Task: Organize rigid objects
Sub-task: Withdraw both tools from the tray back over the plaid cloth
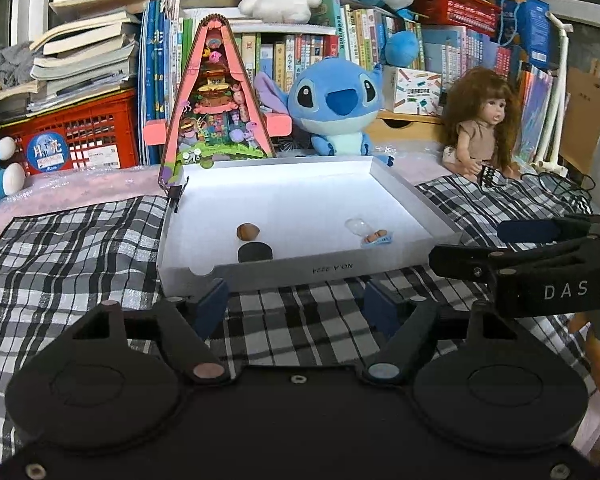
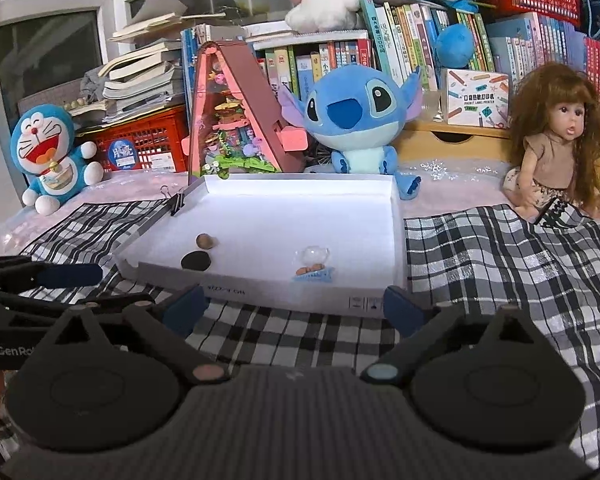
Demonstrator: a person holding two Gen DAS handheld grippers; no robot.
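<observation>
A shallow white box lid [image 1: 300, 272] [image 2: 260, 296] lies on the checked cloth. Inside it, near the front wall, rest a brown nut-like piece [image 1: 247, 231] [image 2: 204, 241], a flat black oval stone [image 1: 254, 252] [image 2: 196, 260], and a clear dome with a small blue-based figure [image 1: 374, 237] [image 2: 314, 270]. My left gripper [image 1: 296, 308] stands open just short of the lid's front wall, nothing between its blue pads. My right gripper [image 2: 296, 308] is open wide and empty, also in front of the lid. In the left wrist view the right gripper [image 1: 500, 248] reaches in from the right.
A black binder clip [image 1: 176, 194] [image 2: 176, 200] grips the lid's left rim. Behind the lid stand a pink triangular toy house [image 1: 220, 96], a blue plush [image 1: 336, 104] and a doll [image 1: 484, 120]. Bookshelves and a red crate [image 1: 88, 136] fill the back. Checked cloth [image 2: 500, 264] spreads to both sides.
</observation>
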